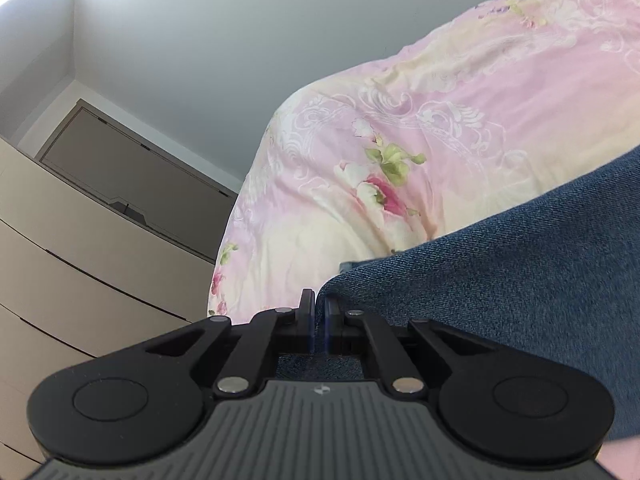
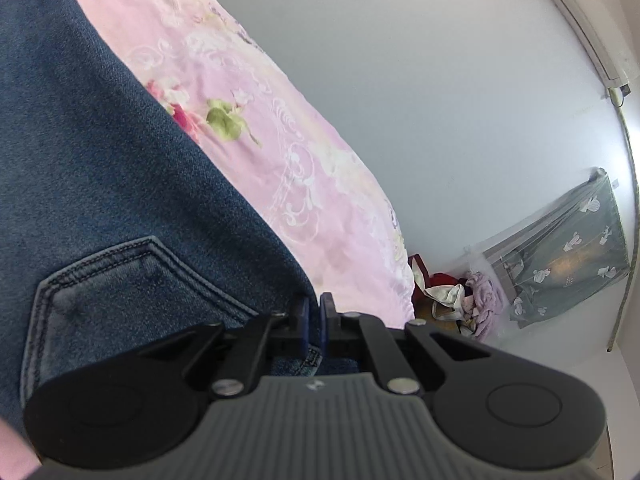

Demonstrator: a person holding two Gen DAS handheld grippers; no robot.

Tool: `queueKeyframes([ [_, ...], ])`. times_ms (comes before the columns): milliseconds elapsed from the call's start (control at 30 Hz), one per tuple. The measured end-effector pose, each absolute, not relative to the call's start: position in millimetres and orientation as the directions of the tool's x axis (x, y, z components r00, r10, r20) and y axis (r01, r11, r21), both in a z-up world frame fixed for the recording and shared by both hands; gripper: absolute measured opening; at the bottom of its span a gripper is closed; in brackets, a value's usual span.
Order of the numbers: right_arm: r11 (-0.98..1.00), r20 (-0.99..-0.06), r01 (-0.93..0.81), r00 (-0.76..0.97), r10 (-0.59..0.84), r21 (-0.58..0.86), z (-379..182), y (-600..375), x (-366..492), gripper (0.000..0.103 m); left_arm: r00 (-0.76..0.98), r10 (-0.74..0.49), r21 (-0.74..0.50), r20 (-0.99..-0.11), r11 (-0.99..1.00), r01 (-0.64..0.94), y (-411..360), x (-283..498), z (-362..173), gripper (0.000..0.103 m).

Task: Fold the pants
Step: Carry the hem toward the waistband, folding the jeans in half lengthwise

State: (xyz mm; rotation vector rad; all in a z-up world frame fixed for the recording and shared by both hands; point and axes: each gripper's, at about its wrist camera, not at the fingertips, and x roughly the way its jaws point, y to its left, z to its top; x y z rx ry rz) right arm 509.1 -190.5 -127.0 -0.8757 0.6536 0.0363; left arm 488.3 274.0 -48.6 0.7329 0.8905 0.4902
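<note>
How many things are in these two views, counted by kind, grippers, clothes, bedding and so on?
Grippers: 2, left gripper and right gripper, both shut on the jeans
Jeans: 1
Floral bed covers: 1
Drawer units: 1
Air conditioners: 1
Clothes heaps: 1
Cactus-print curtains: 1
Total: 8

pants [image 2: 120, 168]: blue denim | back pocket showing | lying on pink floral bedspread [image 1: 420, 140]

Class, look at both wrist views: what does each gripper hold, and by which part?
Both hold the blue jeans. The left gripper is shut on an edge fold; the right gripper is shut on the edge beside the back pocket.
</note>
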Motion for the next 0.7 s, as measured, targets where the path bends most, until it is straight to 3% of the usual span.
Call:
queueKeyframes([
  [367, 0.640, -0.682, -0.417, 0.692, -0.237, -0.645, -195.9, -180.0, 572.3, 0.000, 0.484, 0.727, 0.835, -0.487, 0.549, 0.015, 272.3, 553.4, -154.1, 0.004],
  [533, 0.624, -0.693, -0.441, 0.681, -0.236, -0.645, -196.3, -187.4, 573.1, 0.000, 0.513, 0.718, 0.838, -0.471, 0.546, 0.004, 274.4, 550.9, -164.4, 0.005],
  [700, 0.630, -0.665, -0.408, 0.707, -0.241, -0.661, -189.3, -190.8, 556.0, 0.000, 0.592, 0.673, 0.802, -0.444, 0.593, -0.073, 273.8, 551.4, -135.2, 0.005],
])
